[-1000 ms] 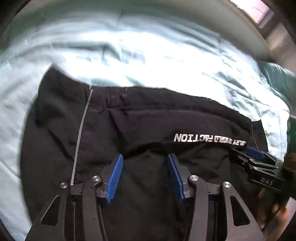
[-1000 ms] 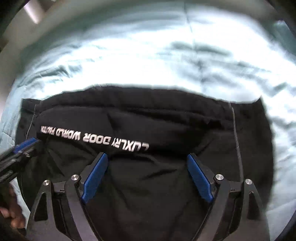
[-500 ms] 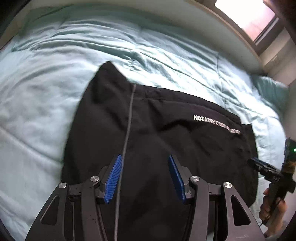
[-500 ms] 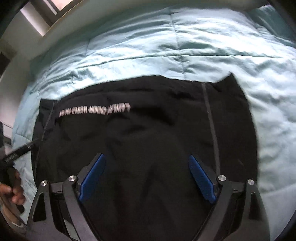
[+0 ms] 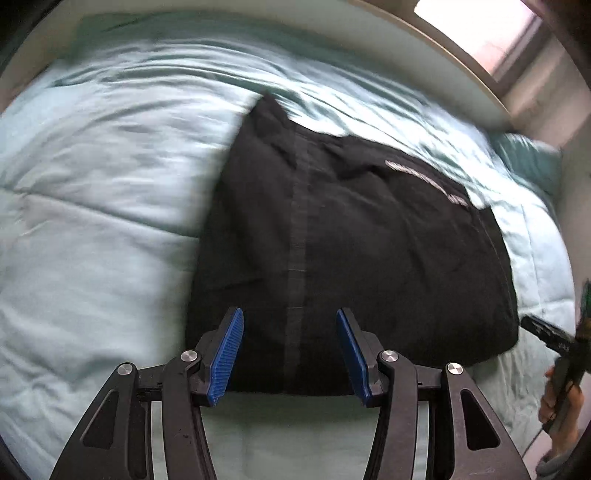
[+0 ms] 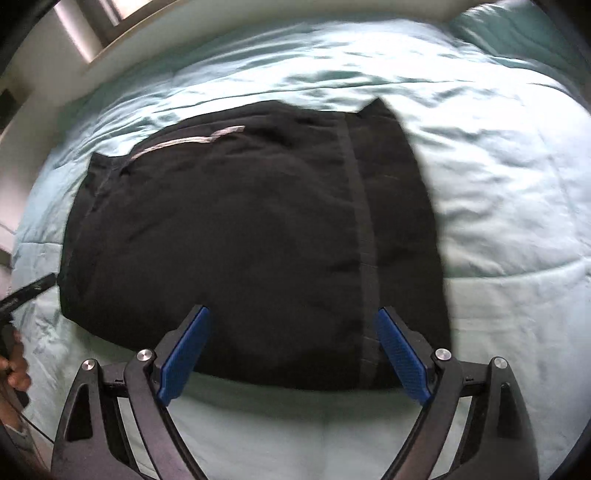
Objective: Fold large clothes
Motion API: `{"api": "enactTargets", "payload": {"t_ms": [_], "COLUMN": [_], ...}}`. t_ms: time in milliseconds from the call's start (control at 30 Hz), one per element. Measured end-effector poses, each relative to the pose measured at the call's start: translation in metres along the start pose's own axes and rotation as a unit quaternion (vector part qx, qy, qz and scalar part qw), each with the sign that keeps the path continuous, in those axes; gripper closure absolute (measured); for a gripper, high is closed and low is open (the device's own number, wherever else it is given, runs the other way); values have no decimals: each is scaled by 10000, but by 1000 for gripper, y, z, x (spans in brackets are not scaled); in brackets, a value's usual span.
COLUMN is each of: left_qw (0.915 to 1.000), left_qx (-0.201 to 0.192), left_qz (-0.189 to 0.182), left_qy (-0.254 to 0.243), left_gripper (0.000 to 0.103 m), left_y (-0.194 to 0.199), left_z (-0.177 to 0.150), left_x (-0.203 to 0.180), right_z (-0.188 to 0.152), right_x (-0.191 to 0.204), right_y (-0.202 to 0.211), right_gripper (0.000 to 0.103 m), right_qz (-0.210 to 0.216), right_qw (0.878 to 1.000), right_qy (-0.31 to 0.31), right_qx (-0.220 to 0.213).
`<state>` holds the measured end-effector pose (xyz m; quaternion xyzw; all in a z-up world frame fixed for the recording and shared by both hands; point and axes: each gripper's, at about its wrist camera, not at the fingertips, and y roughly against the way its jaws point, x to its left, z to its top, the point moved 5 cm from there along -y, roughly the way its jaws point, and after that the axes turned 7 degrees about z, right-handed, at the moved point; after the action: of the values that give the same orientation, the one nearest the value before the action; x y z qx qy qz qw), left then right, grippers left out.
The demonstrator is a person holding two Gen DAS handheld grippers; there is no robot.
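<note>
A black garment (image 5: 354, 251) with a grey stripe and white lettering lies folded flat on the light blue bed; it also shows in the right wrist view (image 6: 251, 236). My left gripper (image 5: 290, 350) is open and empty, above the garment's near edge at its left part. My right gripper (image 6: 293, 354) is open wide and empty, above the near edge at its right part. The right gripper appears at the far right of the left wrist view (image 5: 554, 336), and the left gripper at the far left of the right wrist view (image 6: 26, 291).
The light blue quilt (image 5: 92, 184) covers the bed all around the garment (image 6: 509, 184). A teal pillow (image 5: 528, 162) lies at the bed's far right corner. A pale headboard or wall edge (image 5: 406, 44) and a window (image 5: 476, 29) run behind the bed.
Both grippers have pulled back and risen from the garment, so its near edge and the quilt below it now show. The garment lies where it was.
</note>
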<state>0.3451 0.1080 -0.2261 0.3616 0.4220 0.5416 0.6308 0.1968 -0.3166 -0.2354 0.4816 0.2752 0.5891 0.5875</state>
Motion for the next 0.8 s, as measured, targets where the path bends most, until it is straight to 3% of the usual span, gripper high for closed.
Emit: {"api": "enactTargets", "payload": {"t_ms": [267, 433, 667, 800], "left_qw": [9943, 9857, 9776, 9711], "left_qx": [148, 562, 1093, 1253], "left_qz": [128, -698, -1269, -1622], "left_qy": [1048, 1430, 1277, 1226], "left_gripper": [48, 48, 48, 48], "left_y": [3, -38, -93, -109], "left_z": [18, 44, 64, 68], "left_x": [75, 78, 69, 62], "right_z": [10, 38, 66, 69], "right_x": [-61, -93, -113, -113], "right_y": [28, 14, -33, -69], "right_gripper": [10, 10, 10, 10], "right_qz": [-179, 156, 687, 860], "right_qw": [9986, 9955, 9912, 9900], "right_qy": [-473, -904, -1132, -1041], "right_qx": [-166, -243, 12, 413]}}
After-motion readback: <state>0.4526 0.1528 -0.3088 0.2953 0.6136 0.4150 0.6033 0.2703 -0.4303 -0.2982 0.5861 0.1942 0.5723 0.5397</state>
